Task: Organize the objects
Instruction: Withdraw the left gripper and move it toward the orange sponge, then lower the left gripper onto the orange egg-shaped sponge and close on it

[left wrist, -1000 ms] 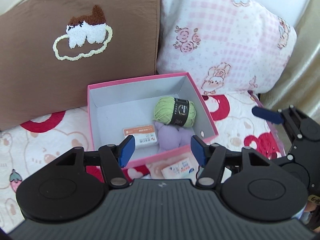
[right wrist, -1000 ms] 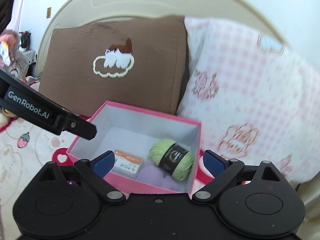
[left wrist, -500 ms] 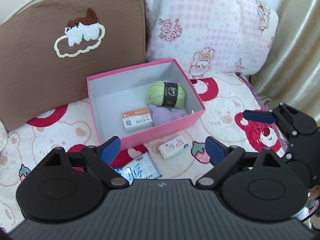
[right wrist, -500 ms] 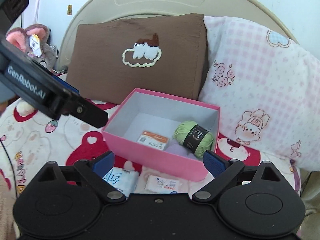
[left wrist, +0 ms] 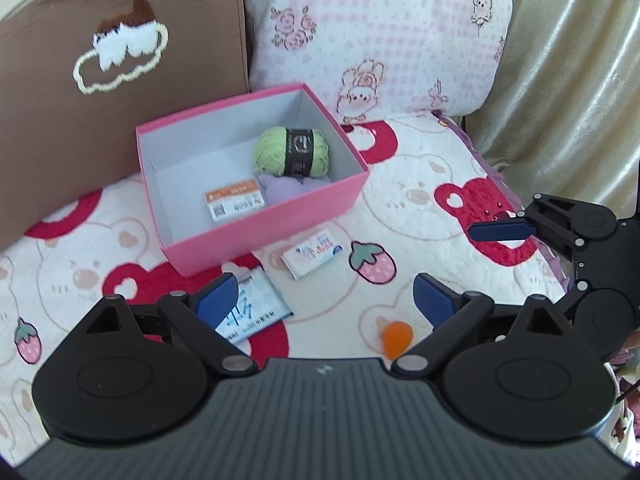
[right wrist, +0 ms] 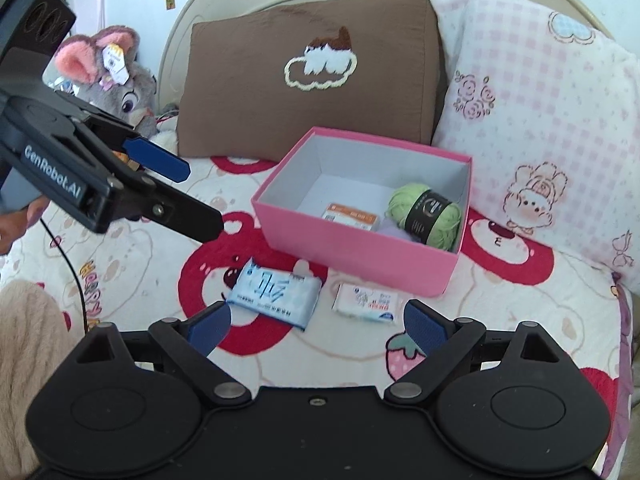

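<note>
The left gripper point(left wrist: 326, 294) hangs over the bed point(left wrist: 420, 200), its jaws wide after just opening further, with nothing held between them. The right gripper point(right wrist: 316, 326) is also spread wide, having just closed a little, and grips nothing. Ahead of both stands the pink box point(left wrist: 264, 216), holding a green yarn ball point(left wrist: 292, 152), a pale purple item point(left wrist: 288, 188) and an orange-and-white packet point(left wrist: 234, 205). Between the box and the grippers, on the bedspread, lie a blue tissue pack point(right wrist: 276, 292) and a small white packet point(right wrist: 368, 303), side by side but apart. A small orange thing point(left wrist: 396, 336) lies just before the left gripper's right finger.
</note>
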A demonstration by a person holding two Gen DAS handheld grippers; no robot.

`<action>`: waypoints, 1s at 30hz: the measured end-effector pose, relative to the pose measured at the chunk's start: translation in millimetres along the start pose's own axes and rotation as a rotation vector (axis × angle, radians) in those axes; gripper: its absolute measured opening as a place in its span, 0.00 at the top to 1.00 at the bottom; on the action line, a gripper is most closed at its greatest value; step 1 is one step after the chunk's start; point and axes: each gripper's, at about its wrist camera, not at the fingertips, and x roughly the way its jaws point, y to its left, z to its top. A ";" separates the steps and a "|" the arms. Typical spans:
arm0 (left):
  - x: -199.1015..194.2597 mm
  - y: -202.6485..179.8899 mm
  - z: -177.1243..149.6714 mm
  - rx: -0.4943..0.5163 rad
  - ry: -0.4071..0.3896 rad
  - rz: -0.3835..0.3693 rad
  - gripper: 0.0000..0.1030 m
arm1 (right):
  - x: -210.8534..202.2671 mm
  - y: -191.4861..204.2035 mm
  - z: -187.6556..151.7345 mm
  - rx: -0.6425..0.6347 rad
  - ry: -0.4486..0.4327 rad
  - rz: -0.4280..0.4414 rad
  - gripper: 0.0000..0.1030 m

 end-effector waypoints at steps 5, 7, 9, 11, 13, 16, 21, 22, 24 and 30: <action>17.8 0.7 -11.7 -0.039 0.044 -0.046 0.08 | 6.6 5.9 -18.5 -0.088 0.047 0.022 0.10; 25.6 -1.3 -16.5 -0.047 0.062 -0.059 0.08 | 9.9 8.8 -26.4 -0.127 0.072 0.030 0.10; 35.4 -1.2 -22.1 -0.066 0.084 -0.086 0.08 | 13.6 11.3 -34.7 -0.164 0.099 0.045 0.11; 45.8 -1.7 -28.7 -0.082 0.105 -0.107 0.08 | 16.9 14.4 -43.5 -0.208 0.124 0.060 0.11; 56.1 -3.8 -35.8 -0.088 0.118 -0.117 0.09 | 21.8 16.9 -50.3 -0.260 0.149 0.071 0.11; 70.4 -9.8 -46.4 -0.086 0.125 -0.123 0.10 | 29.5 21.2 -57.1 -0.337 0.188 0.077 0.11; 93.4 -18.3 -65.4 -0.112 0.145 -0.185 0.10 | 45.7 25.2 -63.8 -0.432 0.248 0.093 0.11; 96.8 -19.7 -68.6 -0.116 0.141 -0.192 0.10 | 50.7 24.9 -65.4 -0.447 0.260 0.095 0.11; 103.7 -20.6 -74.4 -0.125 0.134 -0.207 0.10 | 59.9 24.6 -69.5 -0.469 0.281 0.104 0.11; 126.7 -12.4 -90.5 -0.189 0.105 -0.252 0.10 | 88.4 16.7 -77.5 -0.491 0.327 0.119 0.14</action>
